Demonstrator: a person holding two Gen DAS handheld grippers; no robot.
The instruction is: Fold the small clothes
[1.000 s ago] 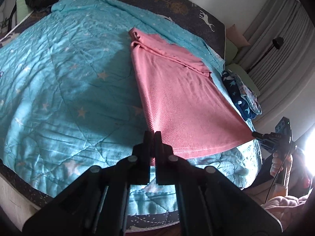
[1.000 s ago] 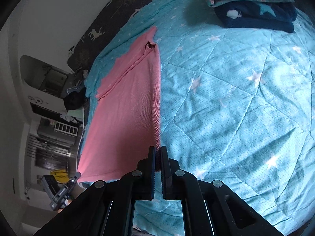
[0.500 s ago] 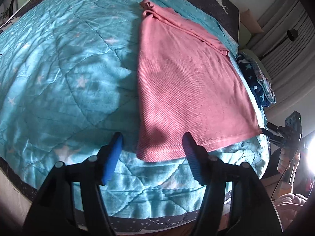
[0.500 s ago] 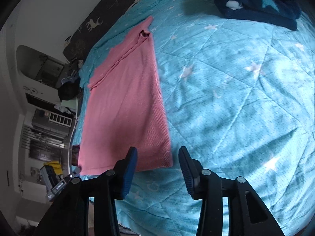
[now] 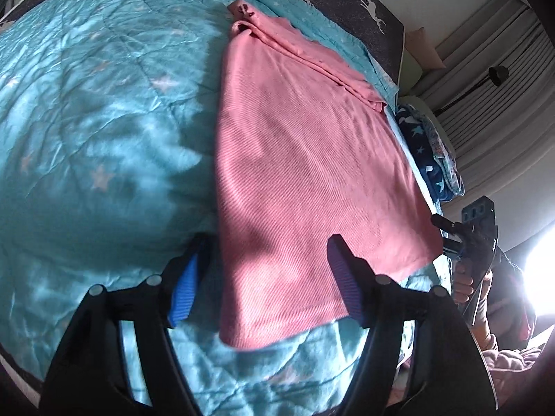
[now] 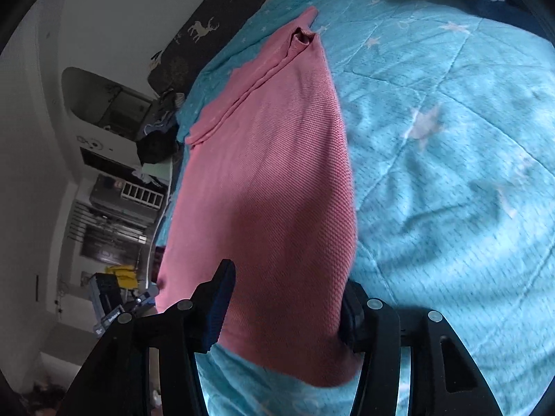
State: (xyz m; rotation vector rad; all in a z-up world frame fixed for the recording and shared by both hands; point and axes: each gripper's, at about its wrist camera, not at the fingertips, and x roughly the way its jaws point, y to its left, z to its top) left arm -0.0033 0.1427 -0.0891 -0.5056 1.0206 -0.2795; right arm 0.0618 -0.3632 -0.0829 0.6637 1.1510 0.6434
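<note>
Pink garment point(image 5: 305, 173) lies flat on my teal star quilt point(image 5: 90, 111). My left tongs point(image 5: 265, 274) are opening, straddling its near hem; my right tongs point(image 6: 284, 305) stand released over the opposite corner. Folded dark clothes point(image 5: 430, 152) sit beyond.

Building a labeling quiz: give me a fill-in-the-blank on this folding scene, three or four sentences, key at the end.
1. The garment spread on the bed is ____ in colour.
2. The quilt under it is teal with a pattern of pale ____.
3. The left gripper has its jaws ____, with the garment's near hem between them.
4. The folded clothes already stacked lie to the ____ of the garment in the left wrist view.

Missing words: pink; stars; open; right
</note>
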